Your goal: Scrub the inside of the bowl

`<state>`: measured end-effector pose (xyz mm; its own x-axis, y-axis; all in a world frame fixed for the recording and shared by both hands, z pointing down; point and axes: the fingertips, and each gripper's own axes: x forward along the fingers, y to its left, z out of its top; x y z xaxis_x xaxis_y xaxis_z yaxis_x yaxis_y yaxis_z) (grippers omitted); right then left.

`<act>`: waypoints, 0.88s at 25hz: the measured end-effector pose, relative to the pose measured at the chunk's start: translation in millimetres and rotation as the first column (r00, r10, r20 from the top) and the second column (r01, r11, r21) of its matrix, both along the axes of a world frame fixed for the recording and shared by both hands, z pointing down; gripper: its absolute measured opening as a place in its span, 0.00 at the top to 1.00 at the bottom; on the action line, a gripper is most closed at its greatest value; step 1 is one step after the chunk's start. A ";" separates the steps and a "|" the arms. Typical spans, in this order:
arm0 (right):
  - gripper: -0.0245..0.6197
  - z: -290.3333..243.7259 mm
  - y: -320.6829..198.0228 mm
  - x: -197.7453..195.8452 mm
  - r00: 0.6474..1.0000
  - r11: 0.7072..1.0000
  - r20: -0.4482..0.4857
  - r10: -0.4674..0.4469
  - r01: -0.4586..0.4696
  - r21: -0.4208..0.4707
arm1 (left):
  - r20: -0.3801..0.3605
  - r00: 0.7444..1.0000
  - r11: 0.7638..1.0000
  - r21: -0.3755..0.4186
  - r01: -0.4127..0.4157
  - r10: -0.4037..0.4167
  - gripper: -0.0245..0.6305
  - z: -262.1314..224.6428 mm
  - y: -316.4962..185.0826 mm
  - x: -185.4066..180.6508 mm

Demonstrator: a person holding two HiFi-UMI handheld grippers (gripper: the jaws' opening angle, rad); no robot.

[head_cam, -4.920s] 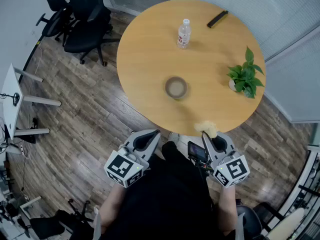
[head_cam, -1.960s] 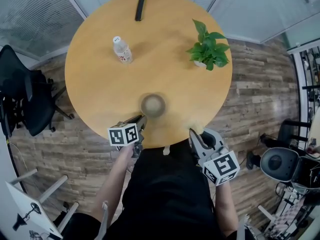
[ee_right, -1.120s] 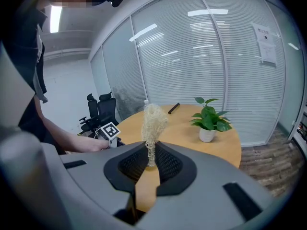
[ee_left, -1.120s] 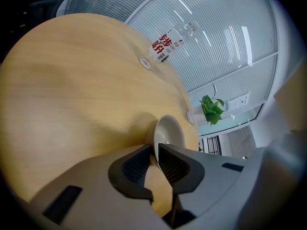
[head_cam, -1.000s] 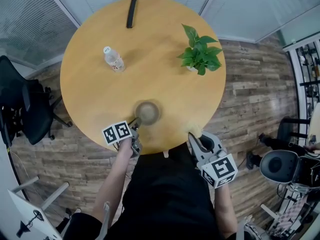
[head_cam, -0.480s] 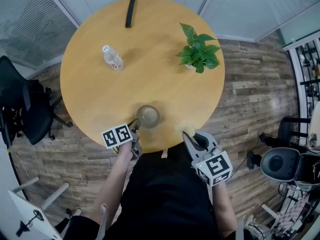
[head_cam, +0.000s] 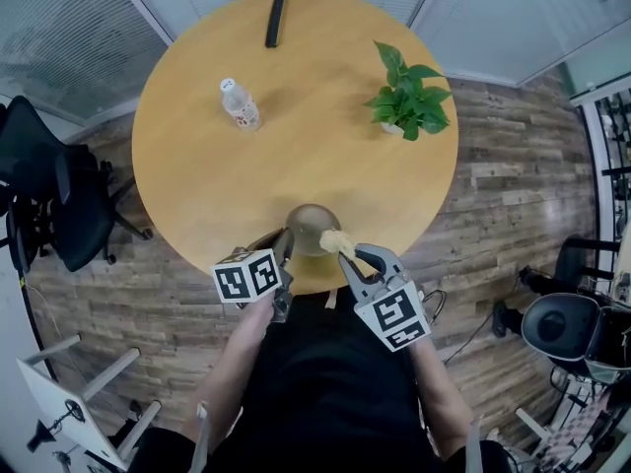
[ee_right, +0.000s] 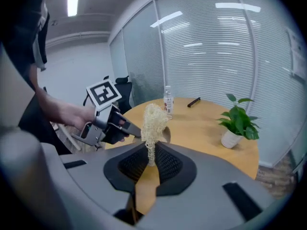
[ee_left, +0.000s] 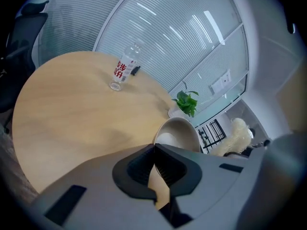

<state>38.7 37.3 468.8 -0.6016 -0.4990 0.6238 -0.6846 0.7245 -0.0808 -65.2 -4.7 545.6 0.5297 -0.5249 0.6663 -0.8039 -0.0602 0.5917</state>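
One shift: right gripper swung scrubber in over bowl rim.

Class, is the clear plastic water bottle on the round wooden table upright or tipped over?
Upright. The clear plastic water bottle stands on its base on the round wooden table, with its narrow top pointing up.

One round wooden table bears one bowl at its near edge, one clear water bottle at the far left, one potted green plant at the far right, and one slim black bar at the far edge. There is one pale fibrous scrubber. There are two grippers, the left gripper and the right gripper. One black office chair stands left of the table.
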 end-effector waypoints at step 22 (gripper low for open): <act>0.90 12.4 -37.6 -43.5 0.683 0.694 -0.727 -0.077 0.560 0.453 | 0.120 0.988 0.981 0.154 -0.114 0.096 0.93 -57.7 3.3 3.8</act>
